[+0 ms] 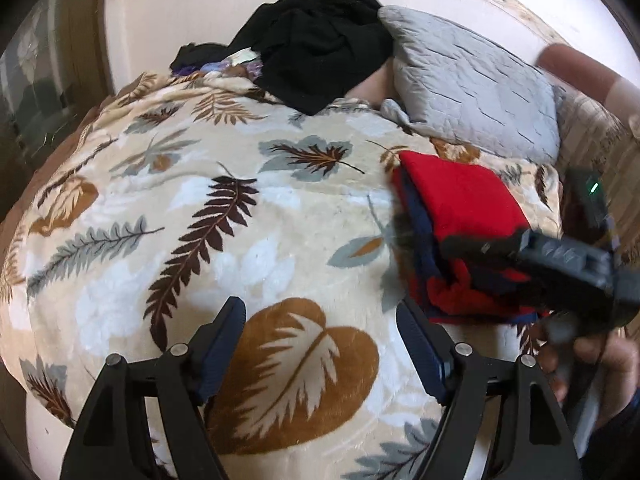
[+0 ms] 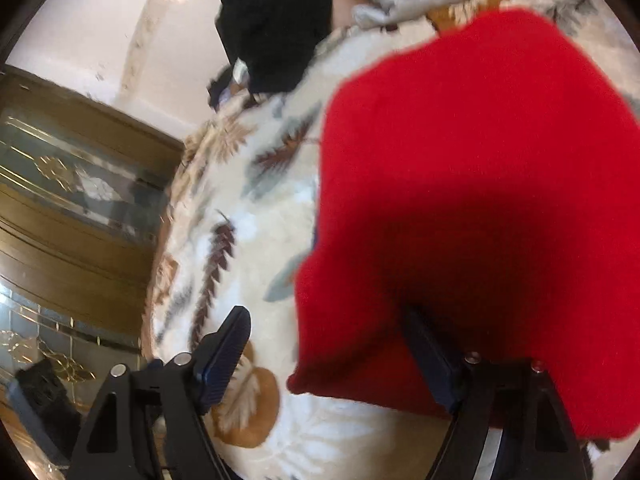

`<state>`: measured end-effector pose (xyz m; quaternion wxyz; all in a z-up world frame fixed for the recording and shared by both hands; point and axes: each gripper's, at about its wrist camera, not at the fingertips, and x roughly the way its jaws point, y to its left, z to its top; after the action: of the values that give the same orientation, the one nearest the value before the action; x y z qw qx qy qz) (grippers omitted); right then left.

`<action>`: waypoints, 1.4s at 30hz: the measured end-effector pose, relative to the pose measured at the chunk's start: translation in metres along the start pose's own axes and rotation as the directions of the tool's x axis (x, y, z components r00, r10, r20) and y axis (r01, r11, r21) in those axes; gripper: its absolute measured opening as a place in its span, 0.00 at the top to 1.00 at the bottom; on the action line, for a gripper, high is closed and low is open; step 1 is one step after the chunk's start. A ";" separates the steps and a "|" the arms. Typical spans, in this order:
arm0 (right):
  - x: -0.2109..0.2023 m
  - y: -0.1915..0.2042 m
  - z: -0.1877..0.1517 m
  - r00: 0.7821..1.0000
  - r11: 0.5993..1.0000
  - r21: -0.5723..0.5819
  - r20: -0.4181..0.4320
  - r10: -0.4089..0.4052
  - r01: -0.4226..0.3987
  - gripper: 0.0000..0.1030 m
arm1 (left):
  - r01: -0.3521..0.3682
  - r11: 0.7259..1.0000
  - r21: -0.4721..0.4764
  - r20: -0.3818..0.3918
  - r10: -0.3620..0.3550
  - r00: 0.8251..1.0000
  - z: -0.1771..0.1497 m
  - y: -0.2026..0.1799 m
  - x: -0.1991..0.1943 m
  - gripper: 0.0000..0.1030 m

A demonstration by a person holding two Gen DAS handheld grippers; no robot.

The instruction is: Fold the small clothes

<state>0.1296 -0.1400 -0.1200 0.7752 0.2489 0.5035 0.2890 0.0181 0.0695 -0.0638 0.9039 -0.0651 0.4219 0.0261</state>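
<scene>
1. Plush cream blanket: brown, grey-blue and tan leaf print.
2. Folded fleece garment: red, navy edging.
3. Quilted pillow: pale grey.
4. Crumpled cloth heap: black.

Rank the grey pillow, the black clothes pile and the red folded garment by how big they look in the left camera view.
1. grey pillow and black clothes pile: look alike, unranked.
2. red folded garment: looks smallest, though the right gripper hides part.

My matt black plastic fingers w/ ribbed pads hang over plush fleece blanket; red garment looks fuzzy knit, pillow quilted, satiny.
</scene>
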 end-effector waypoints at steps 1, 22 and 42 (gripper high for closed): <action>-0.010 0.006 -0.003 1.000 0.999 -0.030 0.014 0.017 -0.017 0.20 | -0.016 1.000 0.012 0.017 0.016 1.000 -0.001 -0.001 -0.003 0.24; -0.146 0.029 -0.101 0.840 0.833 -0.221 0.343 -0.420 0.507 0.02 | -0.076 0.985 0.157 0.069 0.066 0.995 0.000 -0.085 -0.030 0.15; -0.152 0.044 -0.103 0.775 0.778 -0.199 0.398 -0.491 0.595 0.02 | -0.050 0.990 0.129 0.084 0.039 0.996 0.008 -0.091 -0.034 0.13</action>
<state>-0.0241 -0.2054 -0.0311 0.9266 0.0081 0.3671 0.0808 0.0117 -0.0192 -0.0233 0.9218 0.0050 0.3871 0.0213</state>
